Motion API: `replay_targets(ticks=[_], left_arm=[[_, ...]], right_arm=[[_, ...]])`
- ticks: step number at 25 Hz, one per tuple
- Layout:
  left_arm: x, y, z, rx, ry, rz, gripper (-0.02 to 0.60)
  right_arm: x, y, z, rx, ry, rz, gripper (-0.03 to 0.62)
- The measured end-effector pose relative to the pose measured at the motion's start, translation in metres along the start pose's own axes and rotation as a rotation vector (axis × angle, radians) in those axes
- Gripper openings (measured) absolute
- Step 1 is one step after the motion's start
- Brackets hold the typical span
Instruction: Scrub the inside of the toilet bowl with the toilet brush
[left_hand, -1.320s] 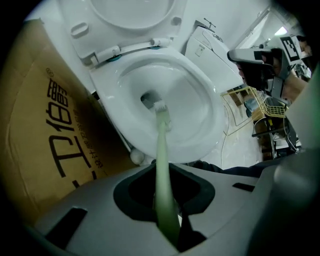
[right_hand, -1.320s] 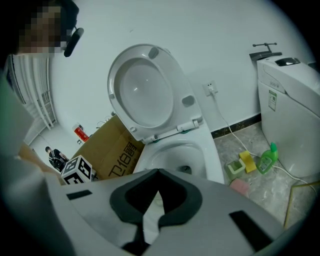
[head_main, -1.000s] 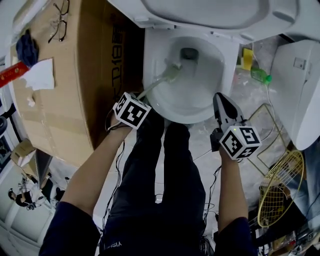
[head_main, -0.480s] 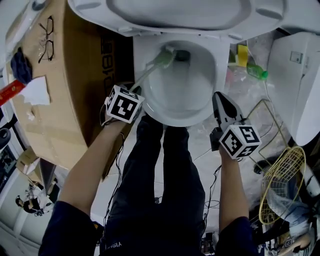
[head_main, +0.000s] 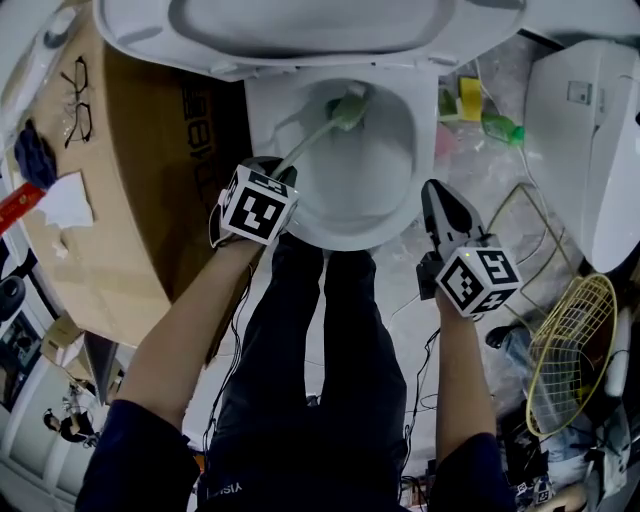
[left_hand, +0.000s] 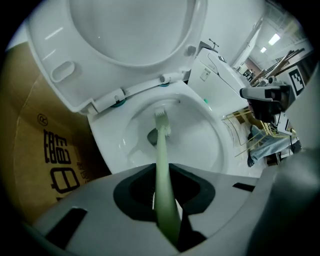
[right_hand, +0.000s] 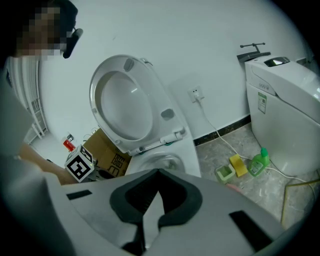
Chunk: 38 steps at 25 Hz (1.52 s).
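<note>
The pale green long-handled toilet brush (head_main: 322, 133) is pinched by its handle in the left gripper (head_main: 272, 172), whose jaws are closed on the stem, and its bristled head lies deep inside the white ceramic toilet bowl (head_main: 345, 238), beside the dark drain at the back. The left gripper view looks straight down the handle (left_hand: 162, 165) as it leaves the left gripper (left_hand: 167, 200) and shows the head sitting just above the drain inside the bowl (left_hand: 200, 145), a detail the head view gives only from above. The right gripper (head_main: 437, 195) hangs off the bowl's front right rim, apart from it, its jaws pressed together on nothing, which the right gripper view confirms at the meeting tips (right_hand: 152, 205). Only that view shows the bare white wall with a socket (right_hand: 196, 93) and a white cable trailing to the floor. The raised white seat and lid (head_main: 300, 30) stand open behind the bowl. A brown cardboard box (head_main: 130, 180) sits tight against the bowl's left side, leaving little room there. To the right the stone floor carries a green plastic bottle (head_main: 500, 127) and a yellow sponge (head_main: 470, 98), then a second white toilet (head_main: 585, 150) and a gold wire rack (head_main: 570, 350). Dark-trousered legs stand right at the front rim.
</note>
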<state>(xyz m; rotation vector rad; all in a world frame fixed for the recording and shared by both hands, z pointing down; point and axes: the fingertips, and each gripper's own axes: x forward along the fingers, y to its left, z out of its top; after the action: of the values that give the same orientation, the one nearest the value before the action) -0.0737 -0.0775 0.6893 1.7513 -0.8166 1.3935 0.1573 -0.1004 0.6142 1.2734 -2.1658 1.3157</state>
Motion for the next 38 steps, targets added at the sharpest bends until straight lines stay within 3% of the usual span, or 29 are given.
replay_targets(ticks=[13, 27, 38], left_arm=[[0.006, -0.057, 0.003, 0.063, -0.021, -0.075, 0.084], [0.004, -0.096, -0.046, 0.137, 0.004, -0.138, 0.084], [-0.006, -0.115, -0.104, 0.158, 0.064, -0.208, 0.084]], right_arm=[[-0.03, -0.008, -0.022, 0.024, -0.033, -0.043, 0.003], [-0.05, 0.008, -0.063, 0.048, -0.056, -0.073, 0.003], [-0.035, 0.041, -0.075, 0.032, -0.048, -0.045, 0.003]])
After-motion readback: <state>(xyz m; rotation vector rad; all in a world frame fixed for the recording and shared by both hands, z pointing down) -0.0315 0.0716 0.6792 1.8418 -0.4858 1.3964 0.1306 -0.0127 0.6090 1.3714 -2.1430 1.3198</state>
